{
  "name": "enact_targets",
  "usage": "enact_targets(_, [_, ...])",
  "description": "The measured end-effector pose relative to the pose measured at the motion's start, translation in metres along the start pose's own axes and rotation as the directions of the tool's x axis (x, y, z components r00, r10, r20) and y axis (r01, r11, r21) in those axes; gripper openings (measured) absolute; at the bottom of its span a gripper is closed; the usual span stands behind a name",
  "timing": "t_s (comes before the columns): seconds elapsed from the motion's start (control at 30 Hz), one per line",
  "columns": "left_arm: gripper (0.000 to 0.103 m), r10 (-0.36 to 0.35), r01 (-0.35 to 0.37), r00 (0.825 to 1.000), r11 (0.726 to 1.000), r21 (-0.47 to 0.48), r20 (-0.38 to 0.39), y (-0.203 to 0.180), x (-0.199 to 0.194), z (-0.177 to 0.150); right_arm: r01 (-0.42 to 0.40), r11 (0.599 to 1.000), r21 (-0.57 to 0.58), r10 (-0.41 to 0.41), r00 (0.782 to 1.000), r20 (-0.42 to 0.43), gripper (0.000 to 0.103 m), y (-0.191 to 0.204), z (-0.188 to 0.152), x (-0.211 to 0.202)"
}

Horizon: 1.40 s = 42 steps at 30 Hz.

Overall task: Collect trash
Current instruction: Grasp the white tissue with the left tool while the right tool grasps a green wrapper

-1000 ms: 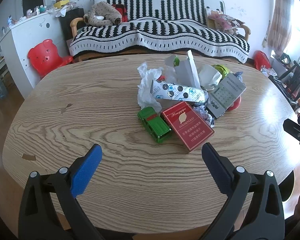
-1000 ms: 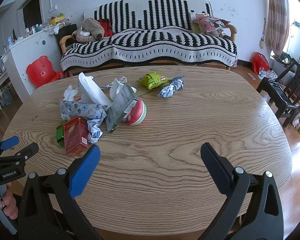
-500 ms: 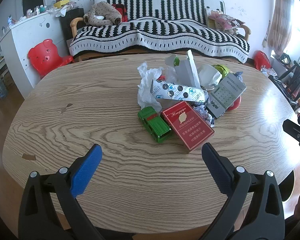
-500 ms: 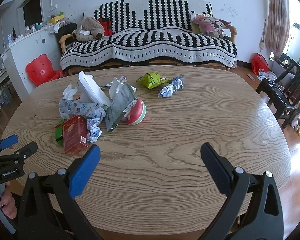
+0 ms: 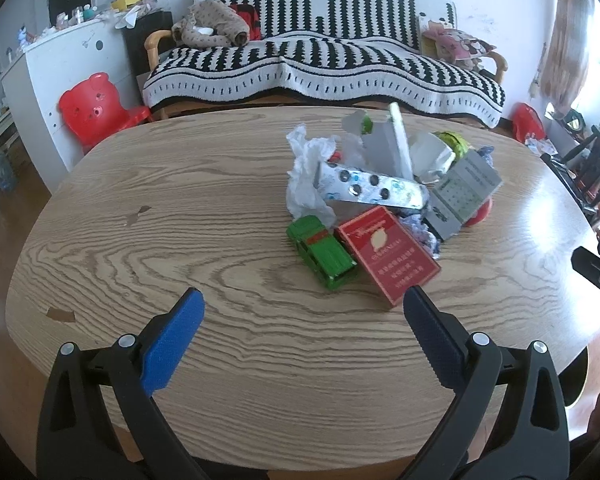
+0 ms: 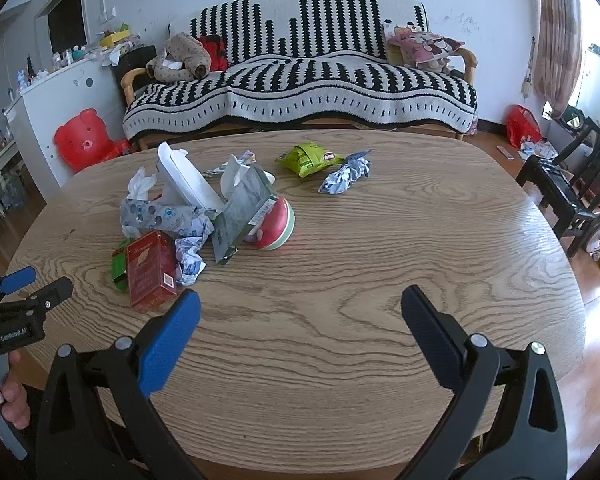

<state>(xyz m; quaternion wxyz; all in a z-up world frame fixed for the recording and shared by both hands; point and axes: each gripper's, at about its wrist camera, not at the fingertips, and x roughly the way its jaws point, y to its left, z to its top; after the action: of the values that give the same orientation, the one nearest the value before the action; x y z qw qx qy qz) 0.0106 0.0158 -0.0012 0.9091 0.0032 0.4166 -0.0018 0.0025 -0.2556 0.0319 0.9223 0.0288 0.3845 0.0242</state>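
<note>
A heap of trash lies on the oval wooden table: a red cigarette box, a green toy truck, a silver dotted wrapper, white tissue, a grey printed card, and a red round toy. A green snack bag and a crumpled blue-white wrapper lie apart, farther back. My left gripper hovers open over the near table edge, short of the heap. My right gripper is open too, over bare table right of the heap.
A striped sofa stands behind the table, with a red bear chair and white cabinet at the left. Dark chairs stand at the right. A hand holds the left gripper's handle.
</note>
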Motion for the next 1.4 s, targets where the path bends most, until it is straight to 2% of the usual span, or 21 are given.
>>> enact_targets(0.13, [0.097,0.034,-0.034,0.999,0.999,0.027,0.005,0.010,0.007,0.017,0.002,1.000,-0.019,-0.003,0.999,-0.034,0.097,0.000,0.005,0.024])
enact_targets(0.23, [0.097,0.088,-0.091,0.995,0.991,0.098,0.040,0.018,0.019,0.039,0.025,0.998,-0.055,-0.029,0.997,-0.070,0.097,0.000,0.010,0.048])
enact_targets(0.33, [0.097,0.104,-0.109,0.994,0.980,0.165,0.039,0.022,0.044,0.055,0.023,0.998,-0.059,-0.029,0.995,-0.100,0.097,-0.004,0.012,0.068])
enact_targets(0.4, [0.097,0.076,-0.072,0.997,0.978,0.194,-0.014,0.025,0.073,0.063,0.017,0.998,-0.062,-0.024,0.993,-0.118,0.097,-0.004,0.013,0.081])
enact_targets(0.5, [0.097,0.022,-0.007,0.996,0.985,0.173,-0.082,0.030,0.108,0.070,0.003,0.997,-0.080,-0.013,0.991,-0.130,0.097,-0.001,0.015,0.095])
enact_targets(0.63, [0.097,0.012,0.002,0.998,0.978,0.210,-0.066,0.024,0.128,0.078,-0.013,0.995,-0.103,-0.002,0.990,-0.140,0.097,0.006,0.018,0.116])
enact_targets(0.77, [0.097,-0.082,0.098,0.992,0.981,0.166,-0.100,0.021,0.147,0.086,-0.055,0.996,-0.076,0.043,0.988,-0.150,0.097,0.006,0.028,0.135])
enact_targets(0.93, [0.097,-0.098,0.113,0.991,0.974,0.196,-0.087,0.006,0.158,0.090,-0.106,0.993,-0.042,0.099,0.985,-0.142,0.095,0.007,0.045,0.152])
enact_targets(1.0, [0.087,-0.120,0.135,0.989,0.972,0.190,-0.088,0.003,0.158,0.090,-0.138,0.990,-0.017,0.134,0.980,-0.146,0.088,0.003,0.050,0.159])
enact_targets(1.07, [0.054,-0.157,0.176,0.981,0.967,0.183,-0.116,0.001,0.156,0.088,-0.185,0.983,0.011,0.185,0.970,-0.156,0.080,-0.002,0.053,0.166])
enact_targets(1.13, [0.033,-0.170,0.192,0.977,0.965,0.180,-0.131,0.002,0.155,0.085,-0.238,0.971,0.021,0.238,0.957,-0.168,0.063,-0.003,0.054,0.168])
enact_targets(1.17, [0.028,-0.162,0.184,0.978,0.966,0.183,-0.129,0.002,0.152,0.084,-0.263,0.965,0.018,0.262,0.950,-0.172,0.060,-0.002,0.054,0.167])
enact_targets(1.27, [0.024,-0.148,0.163,0.984,0.973,0.166,-0.101,0.008,0.141,0.085,-0.275,0.961,-0.022,0.268,0.949,-0.165,0.061,0.003,0.054,0.159])
enact_targets(1.4, [0.023,-0.142,0.153,0.986,0.977,0.145,-0.086,0.014,0.129,0.086,-0.251,0.968,-0.002,0.249,0.963,-0.106,0.076,-0.002,0.059,0.148])
